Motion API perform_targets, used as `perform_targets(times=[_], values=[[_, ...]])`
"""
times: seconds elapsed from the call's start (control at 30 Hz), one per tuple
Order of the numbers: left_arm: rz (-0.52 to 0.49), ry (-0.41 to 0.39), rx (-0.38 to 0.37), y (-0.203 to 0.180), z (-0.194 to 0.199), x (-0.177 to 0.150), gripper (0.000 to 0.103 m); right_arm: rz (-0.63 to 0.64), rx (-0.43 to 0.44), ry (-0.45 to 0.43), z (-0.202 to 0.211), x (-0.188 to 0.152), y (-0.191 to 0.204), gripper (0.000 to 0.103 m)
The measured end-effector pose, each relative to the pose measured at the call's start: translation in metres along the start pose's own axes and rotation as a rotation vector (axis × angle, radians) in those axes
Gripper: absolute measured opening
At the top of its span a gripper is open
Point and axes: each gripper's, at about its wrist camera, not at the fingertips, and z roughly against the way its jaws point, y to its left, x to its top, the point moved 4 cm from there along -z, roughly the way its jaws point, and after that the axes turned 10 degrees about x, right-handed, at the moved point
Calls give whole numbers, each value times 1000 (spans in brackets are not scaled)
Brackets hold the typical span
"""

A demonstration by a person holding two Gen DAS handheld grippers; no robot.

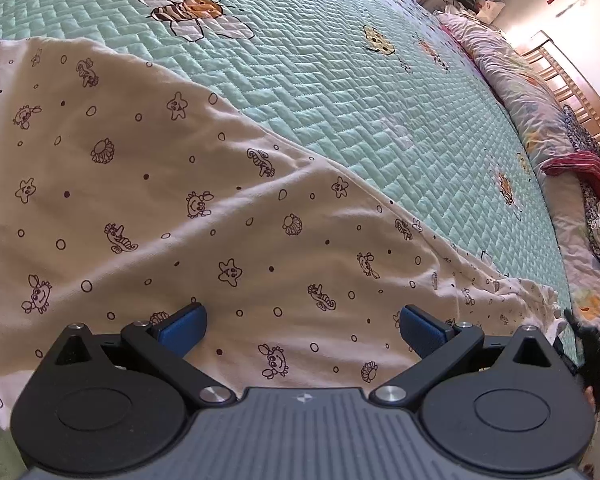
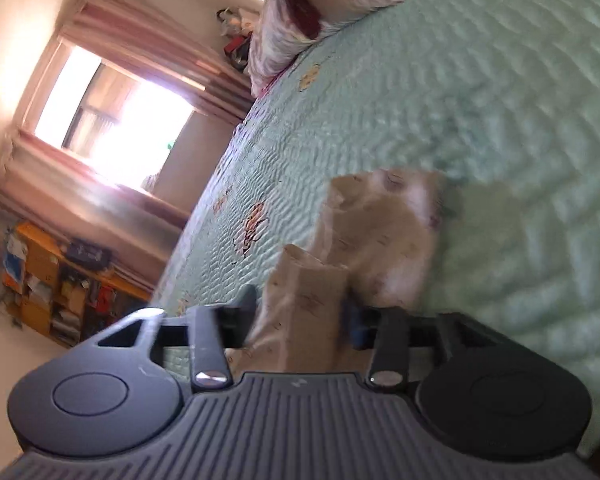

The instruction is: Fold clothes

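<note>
A cream garment (image 1: 140,200) printed with small brown sea creatures lies spread on the mint quilted bedspread (image 1: 340,100). My left gripper (image 1: 302,320) hovers low over its near part, open, with its blue pads (image 1: 184,330) wide apart and nothing between them. In the blurred right wrist view, a bunched, upright fold of the same garment (image 2: 380,232) sits on the bedspread (image 2: 480,100). My right gripper (image 2: 300,308) has that fold between its fingers; the jaws stand apart and do not look pressed on it.
A crumpled floral duvet (image 1: 512,92), a red cloth (image 1: 576,164) and a wooden headboard (image 1: 560,76) line the bed's far side. A black tool part (image 1: 592,352) shows by the garment's bunched end. A bright window (image 2: 112,120) and an orange shelf (image 2: 48,276) stand beyond the bed.
</note>
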Motion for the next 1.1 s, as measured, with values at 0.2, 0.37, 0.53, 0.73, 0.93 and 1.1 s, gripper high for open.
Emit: perform_targets(times=[0.2, 0.37, 0.53, 0.73, 0.93, 1.1], values=[[9, 0, -13, 2, 0, 0, 102, 124, -96, 78, -8, -1, 10, 55], [-4, 1, -20, 2, 0, 0, 102, 171, 17, 131, 17, -3, 4, 52], [-3, 0, -23, 2, -1, -1, 102, 172, -14, 83, 49, 1, -15, 51], [14, 2, -28, 3, -1, 0, 102, -5, 76, 43, 47, 14, -21, 60], [18, 11, -32, 4, -1, 1, 102, 14, 71, 81, 37, 29, -24, 61], [-6, 17, -14, 1, -2, 1, 102, 76, 84, 213, 25, 42, -25, 63]])
